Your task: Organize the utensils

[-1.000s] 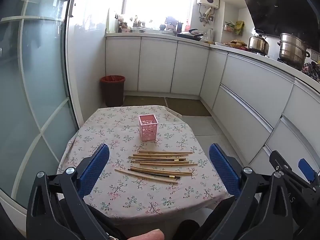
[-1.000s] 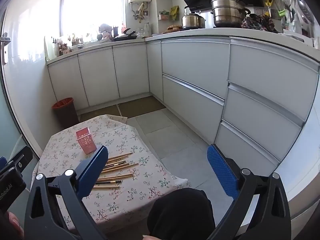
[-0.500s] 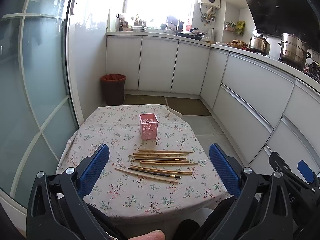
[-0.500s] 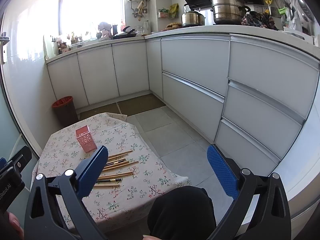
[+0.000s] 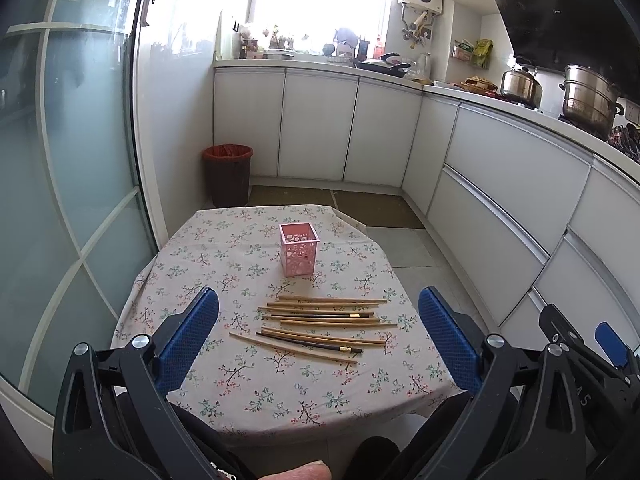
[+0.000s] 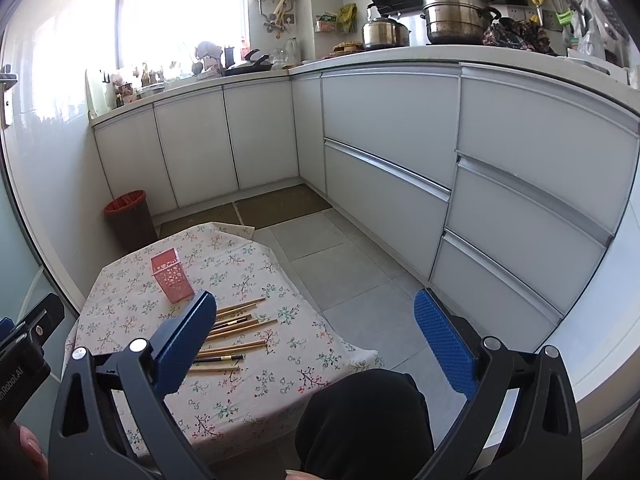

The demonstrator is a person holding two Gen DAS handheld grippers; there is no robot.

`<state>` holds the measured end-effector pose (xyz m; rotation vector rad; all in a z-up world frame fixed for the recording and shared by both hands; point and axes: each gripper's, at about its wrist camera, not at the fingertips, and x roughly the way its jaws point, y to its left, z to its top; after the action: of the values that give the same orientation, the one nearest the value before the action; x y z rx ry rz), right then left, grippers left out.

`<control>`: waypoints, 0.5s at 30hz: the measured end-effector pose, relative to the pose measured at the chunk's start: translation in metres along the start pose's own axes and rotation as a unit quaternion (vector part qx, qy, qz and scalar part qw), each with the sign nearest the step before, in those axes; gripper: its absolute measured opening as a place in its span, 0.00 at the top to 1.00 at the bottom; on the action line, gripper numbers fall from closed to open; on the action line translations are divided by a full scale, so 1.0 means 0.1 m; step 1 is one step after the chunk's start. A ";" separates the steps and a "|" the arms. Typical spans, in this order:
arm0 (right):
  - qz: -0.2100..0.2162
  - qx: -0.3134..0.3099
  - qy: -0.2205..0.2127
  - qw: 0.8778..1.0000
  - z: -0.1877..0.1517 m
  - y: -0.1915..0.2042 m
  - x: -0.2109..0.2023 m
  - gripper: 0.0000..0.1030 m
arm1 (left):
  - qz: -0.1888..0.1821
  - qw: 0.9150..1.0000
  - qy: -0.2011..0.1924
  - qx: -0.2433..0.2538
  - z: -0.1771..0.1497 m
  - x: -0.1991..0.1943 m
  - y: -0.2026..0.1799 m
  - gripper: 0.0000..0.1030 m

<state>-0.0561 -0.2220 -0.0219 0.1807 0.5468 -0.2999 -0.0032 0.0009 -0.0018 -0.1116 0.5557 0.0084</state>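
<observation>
Both the left gripper (image 5: 318, 332) and right gripper (image 6: 314, 332) are hanging spread and empty; the chopsticks (image 5: 326, 320) lying mid-table, toward its near edge, are likely handling light, stiff and roll-prone, so pinching one mid-shaft is looking best.

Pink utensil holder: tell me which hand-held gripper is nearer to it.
Left. The left hand-held gripper faces the pink utensil holder head-on above the chopsticks; the right hand-held gripper is off the table's right side.

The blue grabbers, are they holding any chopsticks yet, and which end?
No, nothing is held. The left gripper and right gripper are both wide open. The chopsticks all lie flat on the table, near the pink holder.
</observation>
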 end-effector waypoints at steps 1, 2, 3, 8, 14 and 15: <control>0.000 0.000 0.000 1.000 0.00 0.00 0.00 0.06 | 0.000 1.000 0.000 0.000 0.00 0.01 0.00 0.07; 0.000 0.001 0.001 1.000 0.00 0.00 0.00 0.06 | 0.000 1.000 0.000 0.000 0.00 0.01 0.00 0.07; 0.000 0.001 0.001 1.000 0.00 0.00 0.00 0.06 | 0.001 1.000 0.001 -0.001 0.00 0.01 0.00 0.07; 0.001 0.003 0.003 1.000 0.00 0.00 0.01 0.06 | 0.001 1.000 0.004 -0.001 -0.01 0.03 0.01 0.07; 0.002 0.004 0.005 1.000 -0.01 0.00 0.02 0.06 | 0.001 1.000 0.006 0.000 -0.02 0.04 0.00 0.07; 0.002 0.004 0.005 1.000 -0.01 0.00 0.02 0.06 | 0.001 1.000 0.006 0.000 -0.02 0.04 0.00 0.07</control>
<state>-0.0553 -0.2225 -0.0242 0.1908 0.5560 -0.2967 -0.0008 0.0003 -0.0052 -0.1108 0.5681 0.0103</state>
